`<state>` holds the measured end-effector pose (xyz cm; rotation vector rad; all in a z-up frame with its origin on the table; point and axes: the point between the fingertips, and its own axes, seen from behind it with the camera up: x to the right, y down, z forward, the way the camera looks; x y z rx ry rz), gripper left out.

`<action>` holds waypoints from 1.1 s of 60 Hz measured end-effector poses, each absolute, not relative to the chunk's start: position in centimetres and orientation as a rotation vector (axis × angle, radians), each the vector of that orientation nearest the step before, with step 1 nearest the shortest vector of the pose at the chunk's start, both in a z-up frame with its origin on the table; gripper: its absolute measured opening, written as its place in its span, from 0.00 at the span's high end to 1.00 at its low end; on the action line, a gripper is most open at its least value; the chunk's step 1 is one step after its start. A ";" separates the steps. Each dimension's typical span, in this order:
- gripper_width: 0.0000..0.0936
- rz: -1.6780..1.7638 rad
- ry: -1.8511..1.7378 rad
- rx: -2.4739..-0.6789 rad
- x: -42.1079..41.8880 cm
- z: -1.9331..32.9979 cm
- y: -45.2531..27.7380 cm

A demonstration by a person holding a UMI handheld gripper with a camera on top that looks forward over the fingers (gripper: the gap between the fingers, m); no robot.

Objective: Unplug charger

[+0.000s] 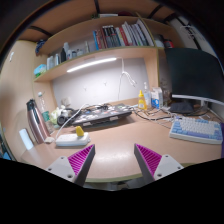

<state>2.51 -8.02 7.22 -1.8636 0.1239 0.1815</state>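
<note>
Gripper view shows the gripper (117, 166) held above a light wooden desk (120, 135), its two fingers spread wide with nothing between them. The magenta pads (82, 157) face each other across bare desktop.

Just ahead of the left finger and slightly outward lies a white power strip (73, 139) with a yellow charger (79, 131) plugged into its top. The charger stands upright on the strip, close to the left fingertip but not touching it. A thin cable (105, 116) seems to run from that area back across the desk, though its ends are hard to follow.

Beyond the strip, farther to the left, stands a tall metal flask (37, 121). Straight ahead, well beyond the fingers, a dark flat object lies near the wall; I cannot tell what it is. Beyond the right finger stands a plastic bottle (153, 97), and farther right a keyboard (195, 129) rests in front of a dark monitor (192, 74).

Above the desk a shelf (95, 62) carries a row of books (115, 38), with a lit strip lamp (91, 64) under it.
</note>
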 end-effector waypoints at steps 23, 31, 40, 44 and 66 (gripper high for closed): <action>0.06 0.111 0.033 -1.919 -0.9 6.6 -5.1; 0.06 0.183 -0.060 -1.921 -5.7 6.8 -2.3; 0.06 0.258 -0.098 -1.946 -10.5 6.4 1.4; 0.07 0.243 -0.102 -1.960 -11.5 5.9 3.3; 0.12 0.110 -0.089 -2.038 -13.6 2.6 12.0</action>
